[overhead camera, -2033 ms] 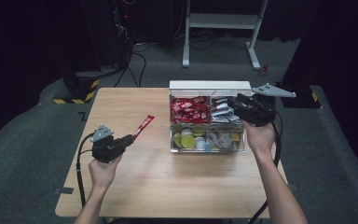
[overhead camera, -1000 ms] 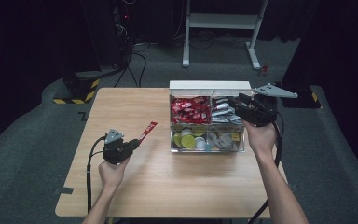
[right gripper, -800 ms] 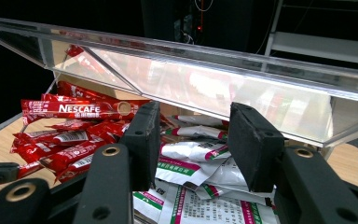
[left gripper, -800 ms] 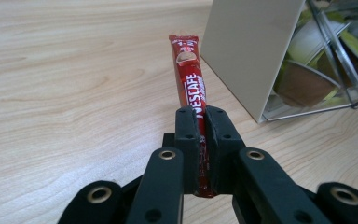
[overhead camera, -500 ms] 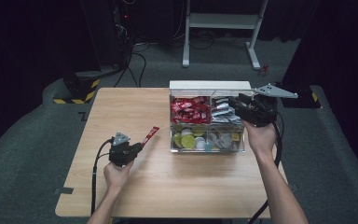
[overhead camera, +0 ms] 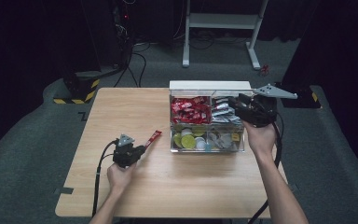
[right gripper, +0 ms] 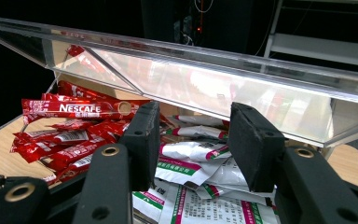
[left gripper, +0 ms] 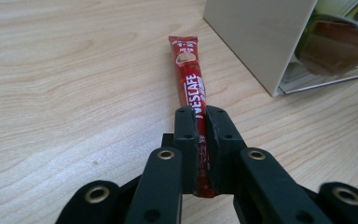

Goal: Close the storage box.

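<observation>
A red Nescafe stick (left gripper: 189, 70) lies along the wooden table (overhead camera: 121, 107), and my left gripper (left gripper: 201, 114) is shut on its near end. From above, that gripper (overhead camera: 142, 148) and the stick (overhead camera: 153, 138) sit just left of a clear compartment box (overhead camera: 207, 150). My right gripper (overhead camera: 238, 104) hovers over the box's rear right compartment. Its jaws stand apart with nothing between the pads (right gripper: 193, 121). The raised clear lid (right gripper: 214, 70) slants just above them. Below lie red sticks (right gripper: 65, 109) and white sachets (right gripper: 191, 154).
The box's rear left compartment holds red sticks (overhead camera: 189, 109); the front compartments hold round capsules (overhead camera: 189, 139) and small packets (overhead camera: 223, 139). In the left gripper view the box's corner (left gripper: 261, 42) stands close on the right. Bare tabletop stretches left of and in front of the box.
My left gripper has carried the red stick rightward and down, toward the box, until it rests on the table. The right gripper has stayed in place over the box.
</observation>
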Demonstrator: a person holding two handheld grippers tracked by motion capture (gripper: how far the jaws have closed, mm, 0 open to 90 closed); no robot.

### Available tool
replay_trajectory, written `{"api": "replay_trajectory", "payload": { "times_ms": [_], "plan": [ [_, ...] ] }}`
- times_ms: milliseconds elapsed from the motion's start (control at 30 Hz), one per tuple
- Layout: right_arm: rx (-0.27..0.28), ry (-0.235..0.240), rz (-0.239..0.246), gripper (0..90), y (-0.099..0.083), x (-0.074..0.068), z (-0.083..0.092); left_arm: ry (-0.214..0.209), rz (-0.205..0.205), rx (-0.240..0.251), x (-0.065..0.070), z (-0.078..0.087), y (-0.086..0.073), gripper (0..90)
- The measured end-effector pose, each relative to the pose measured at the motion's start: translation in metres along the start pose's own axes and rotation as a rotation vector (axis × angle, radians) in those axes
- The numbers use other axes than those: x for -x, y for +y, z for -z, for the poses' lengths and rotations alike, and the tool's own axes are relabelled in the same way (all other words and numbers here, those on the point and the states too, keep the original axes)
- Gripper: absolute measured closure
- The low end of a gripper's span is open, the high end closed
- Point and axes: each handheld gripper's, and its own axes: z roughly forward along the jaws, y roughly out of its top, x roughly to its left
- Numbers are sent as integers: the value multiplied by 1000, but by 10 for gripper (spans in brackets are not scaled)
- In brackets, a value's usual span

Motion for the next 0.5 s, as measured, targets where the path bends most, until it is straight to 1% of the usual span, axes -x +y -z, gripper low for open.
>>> {"api": "replay_trajectory", "payload": {
  "times_ms": [100, 200, 233, 333, 367, 500],
  "plan": [
    [1, 1, 0, 536, 0, 0, 0, 5, -11, -17, 2, -3, -1, 830],
    [2, -2, 0, 535, 0, 0, 0, 6, -24, -24, 2, -4, -1, 826],
    [1, -2, 1, 535, 0, 0, -1, 0, -15, -27, 2, -4, -2, 823],
    [1, -2, 1, 535, 0, 0, -1, -2, -17, -36, 2, -5, -2, 814],
    [1, -1, 0, 535, 0, 0, -1, 3, -29, -40, 1, -5, -2, 813],
    [-2, 0, -1, 534, 0, 0, 0, -14, -15, -40, 2, -5, -2, 777]
  ]
}}
